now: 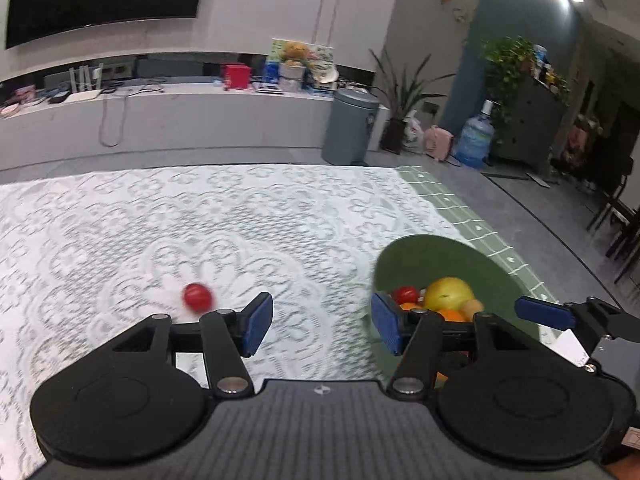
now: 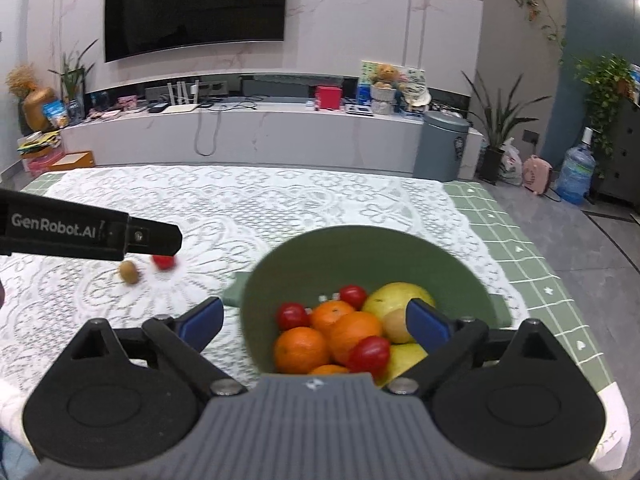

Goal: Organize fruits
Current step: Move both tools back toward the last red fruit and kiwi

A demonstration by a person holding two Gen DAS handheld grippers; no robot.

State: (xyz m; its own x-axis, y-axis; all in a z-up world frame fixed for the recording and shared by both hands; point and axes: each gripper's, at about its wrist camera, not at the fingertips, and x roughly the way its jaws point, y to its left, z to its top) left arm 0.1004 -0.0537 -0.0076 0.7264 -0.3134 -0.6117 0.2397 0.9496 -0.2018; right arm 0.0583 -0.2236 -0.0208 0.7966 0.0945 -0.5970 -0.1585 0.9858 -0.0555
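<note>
Over the green bowl [image 2: 360,256] of oranges and tomatoes, the right gripper [image 2: 316,320] hung with jaws spread wide and empty. Farther out on the lace cloth [image 1: 240,208], a loose red tomato [image 1: 197,297] lay ahead and left of the left gripper [image 1: 320,320] (half-open, holding nothing), the nearer tool. Only the right wrist view showed the brown kiwi [image 2: 129,271] beside it.

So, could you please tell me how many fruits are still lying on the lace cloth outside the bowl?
2: a red tomato and, beside it, a brown kiwi, both left of the green bowl.
</note>
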